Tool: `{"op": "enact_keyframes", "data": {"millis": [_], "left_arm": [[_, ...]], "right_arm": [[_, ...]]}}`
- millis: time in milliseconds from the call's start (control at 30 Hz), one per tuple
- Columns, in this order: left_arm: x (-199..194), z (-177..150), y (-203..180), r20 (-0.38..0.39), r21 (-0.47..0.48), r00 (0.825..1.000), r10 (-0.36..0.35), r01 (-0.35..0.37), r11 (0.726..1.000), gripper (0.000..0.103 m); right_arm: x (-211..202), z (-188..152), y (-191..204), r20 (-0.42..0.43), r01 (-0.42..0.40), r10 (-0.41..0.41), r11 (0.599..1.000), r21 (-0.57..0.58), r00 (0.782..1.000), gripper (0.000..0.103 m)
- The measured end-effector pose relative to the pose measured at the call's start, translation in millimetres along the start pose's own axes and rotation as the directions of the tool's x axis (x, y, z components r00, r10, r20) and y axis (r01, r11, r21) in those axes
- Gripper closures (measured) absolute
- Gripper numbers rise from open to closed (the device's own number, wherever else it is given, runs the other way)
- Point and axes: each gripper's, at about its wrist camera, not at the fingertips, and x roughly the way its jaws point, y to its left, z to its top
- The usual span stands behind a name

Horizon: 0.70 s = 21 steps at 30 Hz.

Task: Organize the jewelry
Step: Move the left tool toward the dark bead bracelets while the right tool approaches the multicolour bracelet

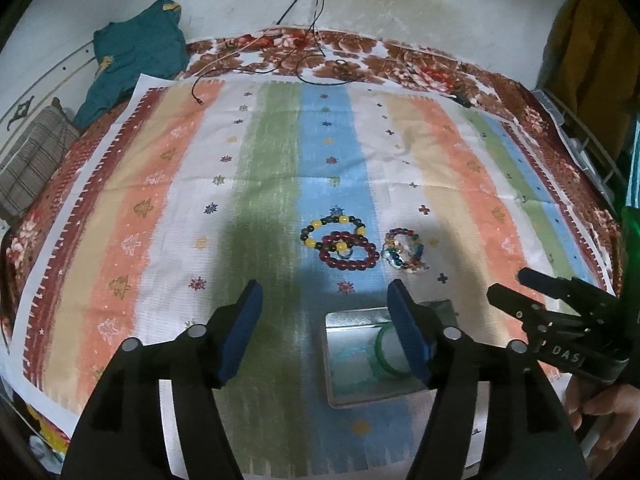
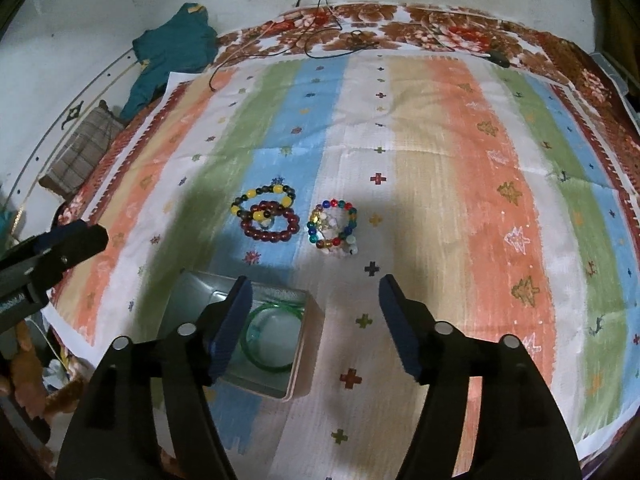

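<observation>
A yellow-and-dark bead bracelet (image 1: 334, 226) (image 2: 264, 196) overlaps a dark red bead bracelet (image 1: 350, 252) (image 2: 272, 222) on the striped cloth. A multicoloured bead bracelet (image 1: 404, 250) (image 2: 334, 226) lies just right of them. An open metal tin (image 1: 352, 396) (image 2: 298, 372) holds a green bangle (image 1: 386, 356) (image 2: 264, 340). My left gripper (image 1: 326, 300) is open and empty, above the cloth near the tin. My right gripper (image 2: 316, 294) is open and empty, just right of the tin; it also shows in the left wrist view (image 1: 508, 284).
The striped cloth (image 1: 160, 200) (image 2: 480, 160) covers a floral bedspread (image 1: 360, 56) (image 2: 440, 24). Cables (image 1: 312, 40) (image 2: 320, 20) trail across the far edge. Teal clothing (image 1: 136, 56) (image 2: 172, 48) and a checked cushion (image 1: 32, 160) (image 2: 80, 148) lie far left.
</observation>
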Motion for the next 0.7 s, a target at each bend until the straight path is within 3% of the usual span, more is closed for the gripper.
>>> {"op": "enact_keyframes", "data": {"millis": [367,467,700], "left_arm": [[24,12,9,-0.032,-0.074,0.999,-0.008,0.006,0.997,0.029],[31,15,3,-0.022,-0.036,0.999,0.048,-0.049,0.998,0.026],[48,25,-1,-0.025,-0.010,0.997,0.071,-0.072,0.997,0.024]], "right_arm": [[16,11,-8,-0.012,0.058,-0.058,0.998,0.007,0.998,0.034],[24,15,-8,-0.024,0.069,-0.069,0.998,-0.004,0.997,0.032],[41,27,-8,-0.041,0.098,-0.099,0.995,-0.036,0.994,0.031]]}}
